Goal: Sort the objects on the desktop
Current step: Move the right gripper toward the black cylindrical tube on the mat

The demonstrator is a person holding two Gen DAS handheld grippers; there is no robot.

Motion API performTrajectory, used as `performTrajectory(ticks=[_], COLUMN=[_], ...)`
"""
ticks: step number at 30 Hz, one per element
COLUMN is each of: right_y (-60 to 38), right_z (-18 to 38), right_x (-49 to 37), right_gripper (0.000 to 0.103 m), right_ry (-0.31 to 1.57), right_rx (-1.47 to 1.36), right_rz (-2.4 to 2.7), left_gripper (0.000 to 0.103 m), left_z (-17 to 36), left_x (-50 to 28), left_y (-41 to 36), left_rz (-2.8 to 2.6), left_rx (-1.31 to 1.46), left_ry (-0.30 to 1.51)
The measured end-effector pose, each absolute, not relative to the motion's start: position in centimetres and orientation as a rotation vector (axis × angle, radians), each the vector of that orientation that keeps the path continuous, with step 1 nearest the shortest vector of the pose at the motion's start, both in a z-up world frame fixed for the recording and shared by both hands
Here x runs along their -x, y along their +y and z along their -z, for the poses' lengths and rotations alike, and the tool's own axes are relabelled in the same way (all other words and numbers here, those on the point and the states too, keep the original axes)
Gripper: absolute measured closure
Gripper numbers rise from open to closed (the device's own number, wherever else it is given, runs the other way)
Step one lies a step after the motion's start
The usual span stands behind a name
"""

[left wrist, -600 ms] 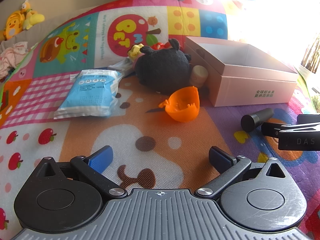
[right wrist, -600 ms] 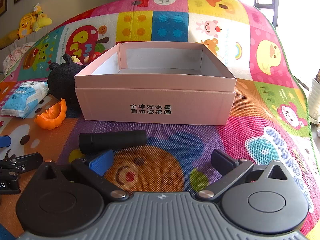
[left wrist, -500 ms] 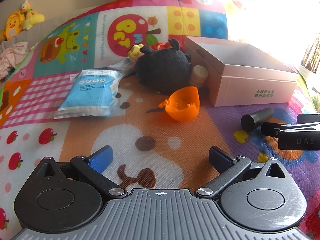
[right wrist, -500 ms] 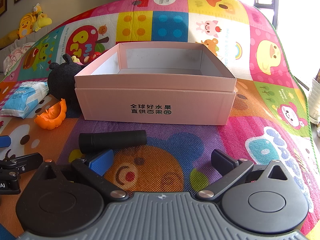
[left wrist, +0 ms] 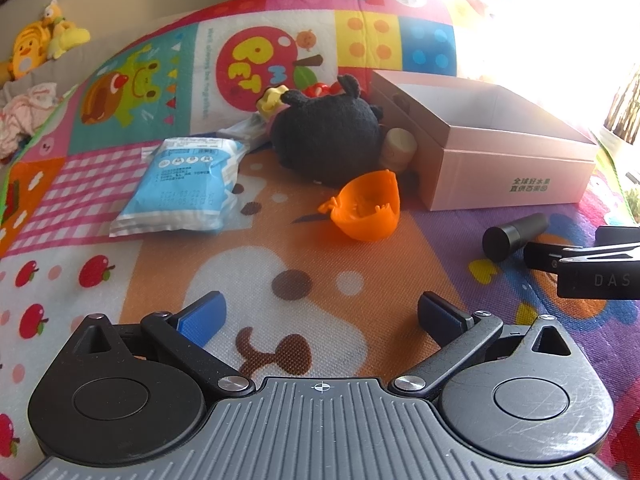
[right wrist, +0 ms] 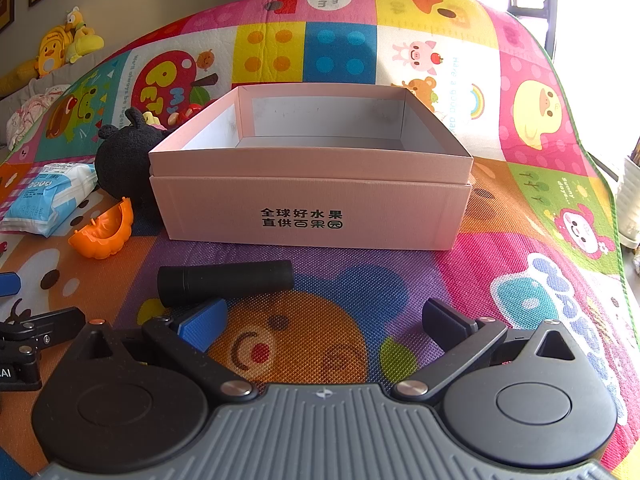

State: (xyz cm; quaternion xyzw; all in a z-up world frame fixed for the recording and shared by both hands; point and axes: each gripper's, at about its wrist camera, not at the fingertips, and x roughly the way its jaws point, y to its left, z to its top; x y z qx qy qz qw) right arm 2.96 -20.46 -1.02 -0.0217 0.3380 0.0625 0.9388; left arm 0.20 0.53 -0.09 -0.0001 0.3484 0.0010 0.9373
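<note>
Plainly, scene: a bright cartoon play mat (right wrist: 532, 216) carried everything.
Left gripper (left wrist: 320, 316): fingers stood wide apart, nothing between them, above bare mat.
Right gripper (right wrist: 324, 320): fingers likewise spread wide and empty, just behind the black cylinder (right wrist: 226, 282).
Pink box (right wrist: 308, 204): sat open beyond the cylinder, nothing visible inside.
Black plush toy (left wrist: 326, 144): lay against the box's left side.
Orange plastic half-shell (left wrist: 368, 210): lay in front of the plush, near the box corner.
Blue-and-white packet (left wrist: 186, 190): lay flat, left of the plush.
</note>
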Motion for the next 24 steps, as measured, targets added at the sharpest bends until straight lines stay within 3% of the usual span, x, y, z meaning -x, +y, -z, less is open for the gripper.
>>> performTrajectory(ticks=[17,24], right_y=[-20.7,-19.7], right_z=[1.1,0.5], right_x=[-3.0,-2.4], right_gripper=[0.0,0.0], right_ry=[0.691,0.779], right_rx=[0.044,0.031], right_rz=[-0.127,-0.061], left_gripper=[0.0,0.0], left_z=[-0.1,-0.2], left_x=[-0.2,-0.4], left_y=[0.6,0.5], left_rz=[0.015,0.017], left_rx=[-0.013,-0.011], left_ry=[0.742,0.738])
